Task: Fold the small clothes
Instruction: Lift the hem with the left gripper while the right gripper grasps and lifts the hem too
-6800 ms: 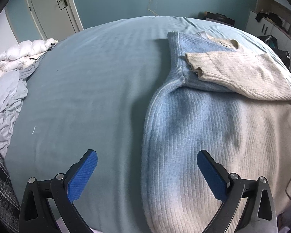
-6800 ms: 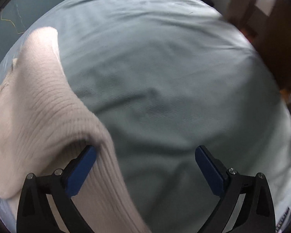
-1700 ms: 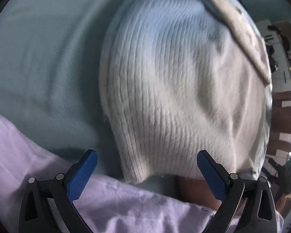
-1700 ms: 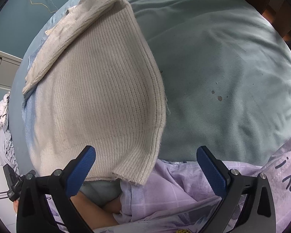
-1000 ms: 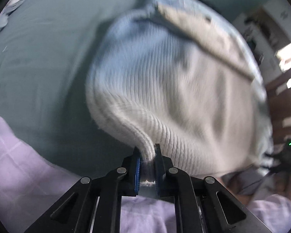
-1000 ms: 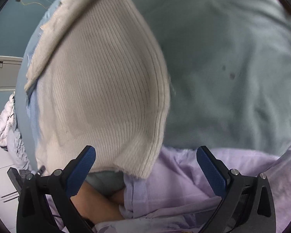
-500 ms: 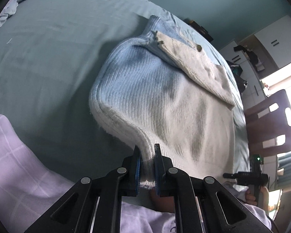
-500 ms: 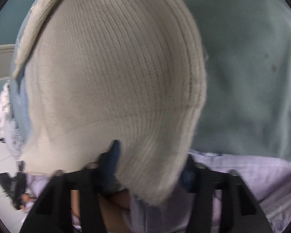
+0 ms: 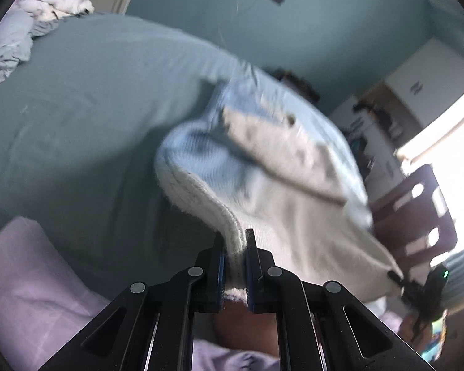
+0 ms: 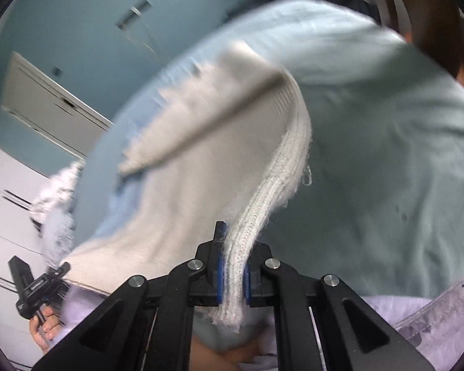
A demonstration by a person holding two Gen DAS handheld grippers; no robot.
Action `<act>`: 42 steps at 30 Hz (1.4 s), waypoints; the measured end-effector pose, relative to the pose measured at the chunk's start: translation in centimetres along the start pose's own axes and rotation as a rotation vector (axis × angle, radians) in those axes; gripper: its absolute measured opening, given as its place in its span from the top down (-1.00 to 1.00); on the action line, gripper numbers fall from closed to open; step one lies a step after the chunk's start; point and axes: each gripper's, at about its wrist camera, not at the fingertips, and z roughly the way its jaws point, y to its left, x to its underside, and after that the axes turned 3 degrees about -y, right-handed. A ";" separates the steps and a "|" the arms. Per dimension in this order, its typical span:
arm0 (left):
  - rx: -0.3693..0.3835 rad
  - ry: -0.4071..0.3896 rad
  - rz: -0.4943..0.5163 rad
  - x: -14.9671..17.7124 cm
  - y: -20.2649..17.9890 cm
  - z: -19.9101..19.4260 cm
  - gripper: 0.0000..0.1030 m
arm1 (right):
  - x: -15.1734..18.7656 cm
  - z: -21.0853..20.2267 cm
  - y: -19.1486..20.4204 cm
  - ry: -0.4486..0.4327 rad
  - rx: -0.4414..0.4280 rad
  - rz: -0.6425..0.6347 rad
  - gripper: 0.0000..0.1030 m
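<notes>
with your left gripper [image 9: 235, 266] and right gripper [image 10: 231, 270] each pinched on a hem corner of the sweater [image 9: 263, 167] lifted off the bed [image 9: 77, 99], uneven pulling could shake its folded sleeve [image 9: 278, 148] loose.

Daylight glares white from the window [image 9: 442, 142] at right, the sweater [image 9: 263, 167] casts a soft shadow on the bed [image 9: 77, 108], and motion blur and dark fisheye corners mar both views.
</notes>
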 end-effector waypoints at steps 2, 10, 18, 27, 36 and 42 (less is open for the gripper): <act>0.005 -0.050 -0.003 -1.2 -0.8 -2.0 0.84 | -0.9 -2.2 0.5 -0.078 -0.069 0.043 0.92; 0.043 -0.171 0.047 -3.5 -3.8 -7.8 0.85 | -2.1 -7.9 3.2 -0.297 -0.192 0.140 0.93; 0.069 -0.237 0.109 -3.5 -5.2 -14.5 0.85 | -1.4 -13.4 6.6 -0.378 -0.297 0.069 0.93; 0.126 -0.290 0.142 0.6 -4.7 -19.1 0.85 | 2.1 -18.0 7.5 -0.379 -0.315 -0.033 0.94; 0.217 -0.363 0.149 0.8 -5.3 -21.3 0.85 | 4.6 -21.7 8.4 -0.350 -0.301 -0.184 0.94; 0.180 -0.285 0.121 -0.5 -3.7 -16.9 0.85 | 3.2 -16.9 5.6 -0.264 -0.235 -0.092 0.94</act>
